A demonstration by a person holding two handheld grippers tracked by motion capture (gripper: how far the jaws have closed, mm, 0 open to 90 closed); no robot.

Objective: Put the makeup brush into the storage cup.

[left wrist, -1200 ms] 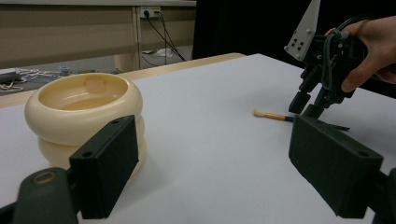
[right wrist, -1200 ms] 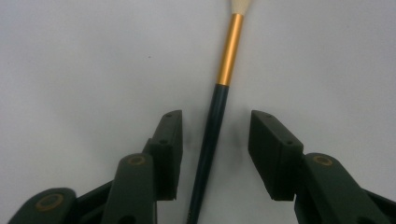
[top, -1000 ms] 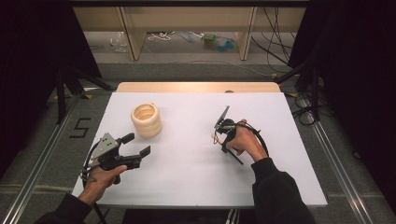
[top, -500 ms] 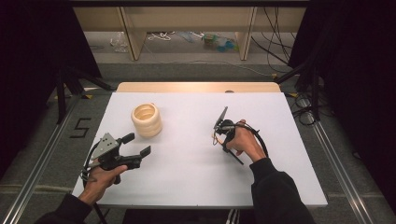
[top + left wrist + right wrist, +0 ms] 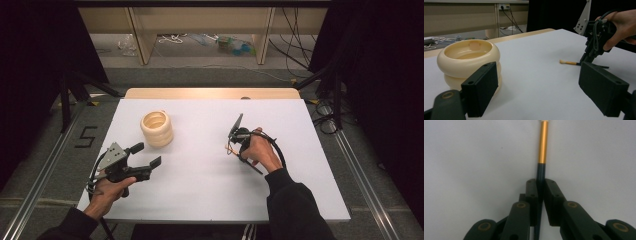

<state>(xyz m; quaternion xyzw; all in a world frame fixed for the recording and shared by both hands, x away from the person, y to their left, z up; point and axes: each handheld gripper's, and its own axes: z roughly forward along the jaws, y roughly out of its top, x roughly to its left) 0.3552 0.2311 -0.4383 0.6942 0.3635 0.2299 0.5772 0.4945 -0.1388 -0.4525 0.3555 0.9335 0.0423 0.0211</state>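
A small brush (image 5: pixel 543 142) with a black handle, a gold ferrule and pale bristles lies on the white table (image 5: pixel 200 190). My right gripper (image 5: pixel 540 186) points down at it. Its jaws have just been closing, and the pads now press on the black handle from both sides. In the left gripper view the brush (image 5: pixel 568 62) lies flat under the right gripper (image 5: pixel 584 60). My left gripper (image 5: pixel 146 154) rests open near the front left of the table, nothing between its jaws, aimed past a cream double-ring bowl (image 5: pixel 156 128).
The cream bowl (image 5: pixel 469 53) stands upright at the table's back left, a short way beyond my left gripper (image 5: pixel 539 82). A wooden strip (image 5: pixel 210 93) runs along the far edge. Cables and shelves lie on the floor beyond.
Both hands keep their places. The right gripper's jaws look narrower over the brush than a second ago.
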